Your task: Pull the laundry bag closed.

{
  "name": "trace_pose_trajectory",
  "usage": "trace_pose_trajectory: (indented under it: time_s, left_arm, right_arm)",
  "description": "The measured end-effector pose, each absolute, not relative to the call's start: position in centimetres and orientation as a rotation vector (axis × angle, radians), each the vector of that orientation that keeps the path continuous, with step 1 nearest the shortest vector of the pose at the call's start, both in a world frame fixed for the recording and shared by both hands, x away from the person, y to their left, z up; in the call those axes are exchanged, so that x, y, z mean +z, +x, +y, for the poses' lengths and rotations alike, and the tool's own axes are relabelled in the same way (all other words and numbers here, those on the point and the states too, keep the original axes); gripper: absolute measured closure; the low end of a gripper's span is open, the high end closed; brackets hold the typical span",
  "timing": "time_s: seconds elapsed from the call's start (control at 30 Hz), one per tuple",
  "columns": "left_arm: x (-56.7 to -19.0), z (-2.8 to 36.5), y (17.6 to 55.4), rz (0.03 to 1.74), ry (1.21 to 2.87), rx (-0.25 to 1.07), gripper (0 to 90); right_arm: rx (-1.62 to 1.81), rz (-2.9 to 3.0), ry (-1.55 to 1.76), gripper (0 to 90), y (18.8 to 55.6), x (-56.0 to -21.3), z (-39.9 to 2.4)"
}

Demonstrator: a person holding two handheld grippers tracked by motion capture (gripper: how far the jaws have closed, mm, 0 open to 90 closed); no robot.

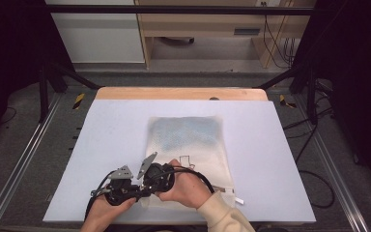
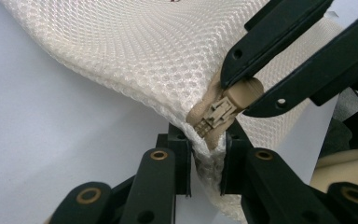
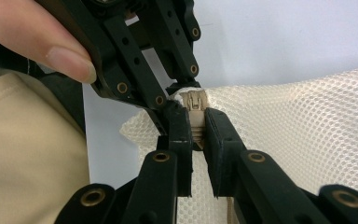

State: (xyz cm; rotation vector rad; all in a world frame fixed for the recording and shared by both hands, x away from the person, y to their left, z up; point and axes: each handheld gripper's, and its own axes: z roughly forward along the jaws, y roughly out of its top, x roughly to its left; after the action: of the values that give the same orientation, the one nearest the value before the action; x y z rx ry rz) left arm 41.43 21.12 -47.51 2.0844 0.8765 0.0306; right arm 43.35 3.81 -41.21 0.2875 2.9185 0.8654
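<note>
Gripping the mesh bag (image 2: 135, 51) corner, left gripper (image 2: 206, 161); right gripper (image 3: 196, 135) clamped on zipper pull (image 3: 195, 103).

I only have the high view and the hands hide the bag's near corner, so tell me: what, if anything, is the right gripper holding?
Observer: The right gripper is shut on the beige zipper pull of the mesh bag.
Operator: And the left one?
Observer: The left gripper pinches the bag's mesh edge just below the zipper slider.
Operator: Where along the bag is the slider?
Observer: It sits at the bag's corner, close to the left gripper's jaws.
</note>
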Motion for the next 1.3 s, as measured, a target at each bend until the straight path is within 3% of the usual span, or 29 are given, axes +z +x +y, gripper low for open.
trace_pose_trajectory:
  time_s: [1.3]
  left_arm:
    - [-47.1,21.4,41.4,0.877,2.081,0.04,81.6]
  right_arm:
    - [0.688,2.933,0.357,82.4,43.4,-42.0,2.4]
